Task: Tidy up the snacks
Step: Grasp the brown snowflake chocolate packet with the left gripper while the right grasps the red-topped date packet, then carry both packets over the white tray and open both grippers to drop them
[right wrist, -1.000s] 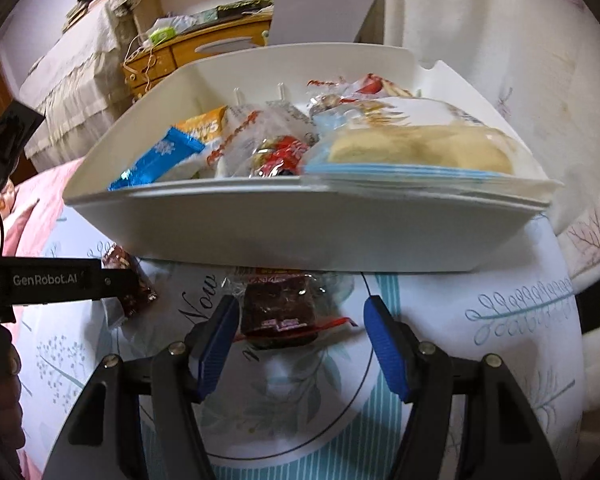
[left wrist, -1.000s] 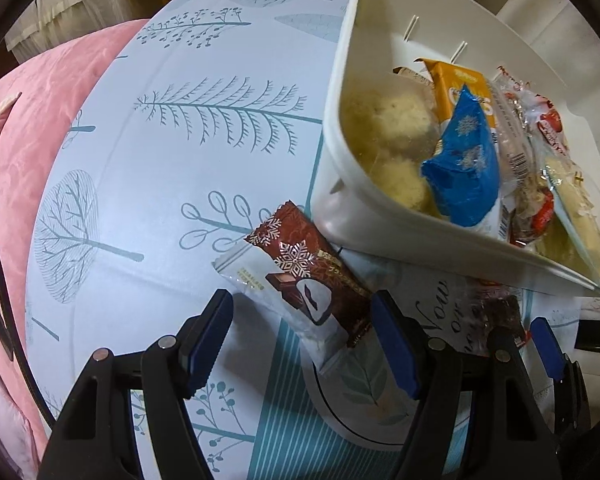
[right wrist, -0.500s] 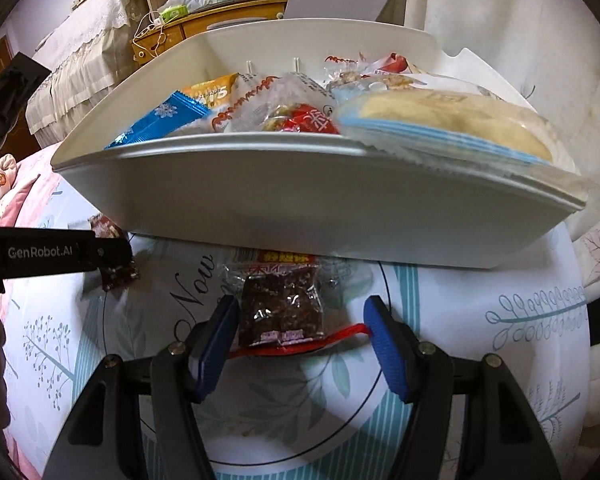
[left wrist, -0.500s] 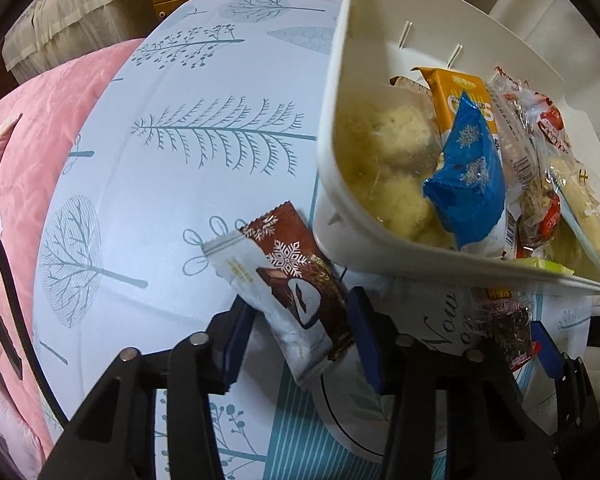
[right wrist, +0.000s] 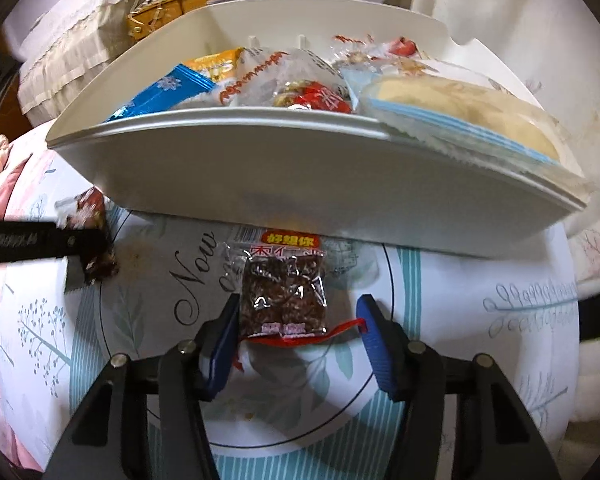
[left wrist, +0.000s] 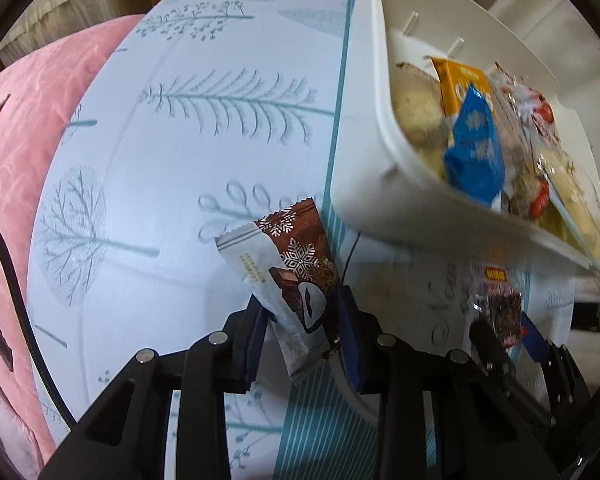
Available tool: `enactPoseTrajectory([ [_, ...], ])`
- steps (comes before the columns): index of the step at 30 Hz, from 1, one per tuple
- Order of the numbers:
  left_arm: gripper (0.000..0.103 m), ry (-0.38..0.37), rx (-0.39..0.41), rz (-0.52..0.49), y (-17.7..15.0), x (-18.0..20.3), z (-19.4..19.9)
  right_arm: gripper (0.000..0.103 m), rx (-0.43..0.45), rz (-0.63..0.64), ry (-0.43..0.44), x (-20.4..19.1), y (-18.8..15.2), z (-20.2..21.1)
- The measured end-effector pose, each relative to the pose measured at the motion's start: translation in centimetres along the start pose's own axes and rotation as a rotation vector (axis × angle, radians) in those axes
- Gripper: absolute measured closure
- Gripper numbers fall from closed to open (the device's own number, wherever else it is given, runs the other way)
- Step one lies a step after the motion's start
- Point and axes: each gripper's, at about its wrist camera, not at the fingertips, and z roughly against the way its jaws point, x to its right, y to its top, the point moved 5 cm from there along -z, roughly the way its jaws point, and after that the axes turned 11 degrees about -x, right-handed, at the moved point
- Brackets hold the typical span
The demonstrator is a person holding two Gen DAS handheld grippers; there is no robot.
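My left claw (left wrist: 300, 334) has just been closing and now pinches the chocolate bar (left wrist: 296, 280), tilted up off the surface (left wrist: 172, 184). My right claw (right wrist: 296, 334) has been closing around the date pack (right wrist: 284, 292), one pad apart. Bin (right wrist: 300, 184) next.

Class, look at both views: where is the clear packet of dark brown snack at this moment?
The clear packet lies on the patterned tablecloth just in front of the white bin, between the right gripper's fingers, which have been closing; the left wrist view shows it at lower right.
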Motion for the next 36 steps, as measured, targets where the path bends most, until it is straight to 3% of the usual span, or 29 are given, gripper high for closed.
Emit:
enactPoseTrajectory([
  [5,0.072,-0.044,-0.039,-0.027,-1.8,-1.0,1.1,0.047,-0.076,-0.108,-0.004,-0.4,-1.2,0.4],
  [10,0.072,-0.035,-0.022,-0.123,-2.5,-1.8,4.0,0.048,-0.181,-0.260,0.014,-1.0,-3.4,0.8],
  [18,0.072,-0.006,0.040,-0.252,-2.5,-1.8,10.6,0.048,-0.243,-0.369,0.105,-3.8,-5.7,3.2],
  [27,0.072,0.013,0.132,-0.378,-3.1,1.5,15.6,0.048,-0.177,-0.396,0.198,-4.0,-3.6,8.6],
  [36,0.072,0.017,0.229,-0.447,-1.5,6.7,17.8,0.048,-0.014,-0.364,0.222,0.5,0.7,13.8],
])
